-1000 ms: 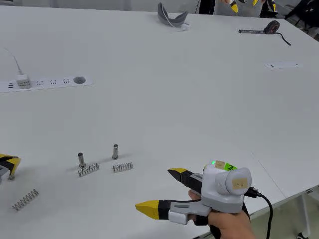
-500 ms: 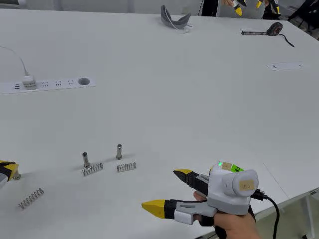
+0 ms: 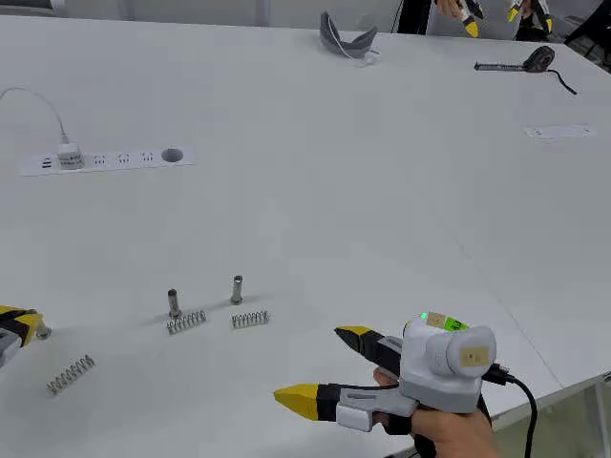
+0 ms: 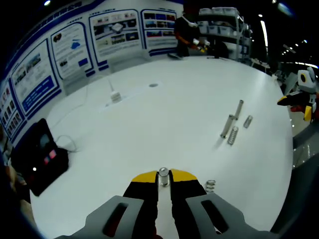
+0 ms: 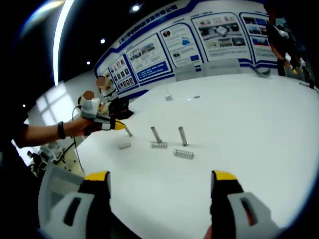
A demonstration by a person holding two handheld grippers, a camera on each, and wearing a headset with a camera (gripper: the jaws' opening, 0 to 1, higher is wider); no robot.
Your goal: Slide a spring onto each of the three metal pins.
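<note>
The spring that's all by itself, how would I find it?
Start on the white table, at the two upright pins near its front edge. Go left to the left gripper, which grips a third pin; the lone spring lies close beside it. The other two springs each lie by an upright pin.

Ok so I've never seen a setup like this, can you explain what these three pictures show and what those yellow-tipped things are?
There is no robot: a person holds a hand tool with two yellow-tipped jaws in each hand. The wide picture comes from a camera on the person's head; each round one comes from a camera riding on one tool, looking along its jaws. On the white workbench stand two short upright metal pins, with three small coiled metal springs lying flat near them. The left gripper is shut on a third metal pin. The right gripper is open and holds nothing. No spring sits on a pin yet.
</note>
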